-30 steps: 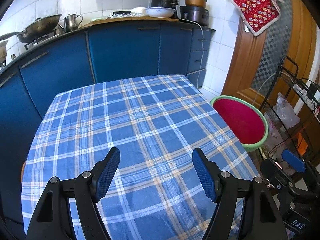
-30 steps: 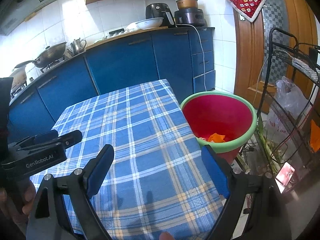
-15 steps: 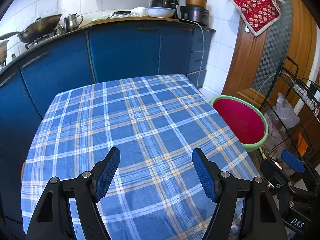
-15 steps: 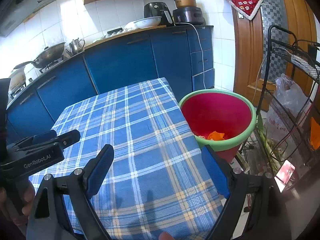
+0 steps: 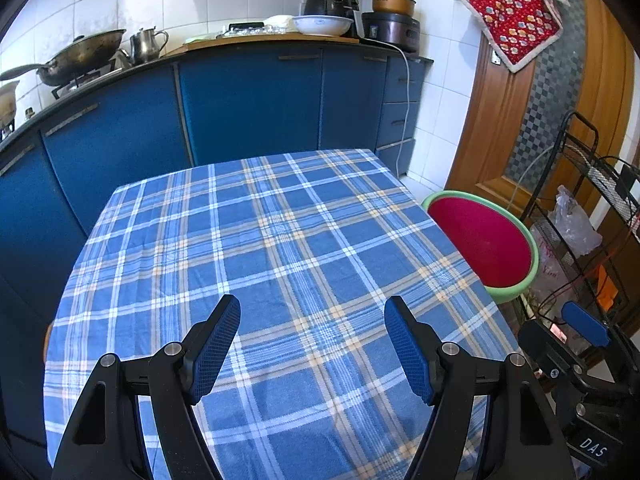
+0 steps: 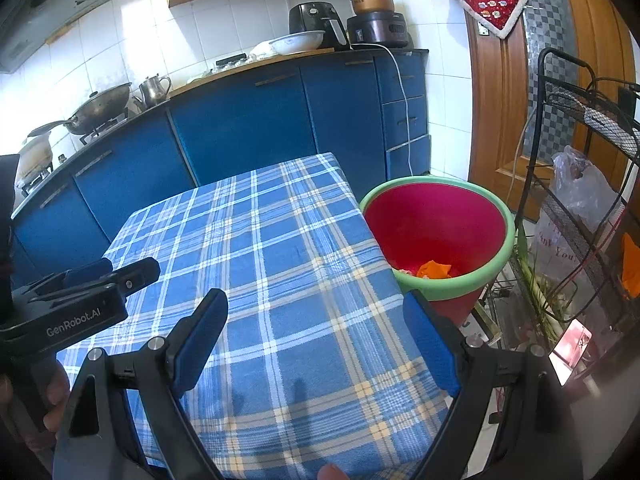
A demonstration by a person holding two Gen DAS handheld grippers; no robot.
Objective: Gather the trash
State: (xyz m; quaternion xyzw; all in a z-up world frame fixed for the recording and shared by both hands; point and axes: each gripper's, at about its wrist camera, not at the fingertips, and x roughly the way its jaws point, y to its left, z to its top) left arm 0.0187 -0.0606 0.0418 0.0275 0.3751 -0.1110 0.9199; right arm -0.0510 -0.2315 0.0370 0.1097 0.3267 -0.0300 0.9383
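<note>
A red bucket with a green rim [image 6: 436, 224] [image 5: 484, 244] stands on the floor beside the table's right edge. Orange scraps [image 6: 434, 269] lie at its bottom. The table under a blue plaid cloth [image 5: 280, 264] [image 6: 280, 264] shows no trash on it. My left gripper [image 5: 312, 320] hovers open over the near part of the cloth, nothing between its blue pads. Over the table's near right corner, my right gripper [image 6: 316, 316] is open and holds nothing. The left gripper's body [image 6: 80, 304] shows at the left of the right wrist view.
Blue kitchen cabinets [image 5: 248, 104] curve behind the table, with a wok [image 5: 80, 56], kettle and appliances on the counter. A black wire rack [image 6: 580, 184] with plastic bags stands right of the bucket. A wooden door [image 5: 532, 112] is at the back right.
</note>
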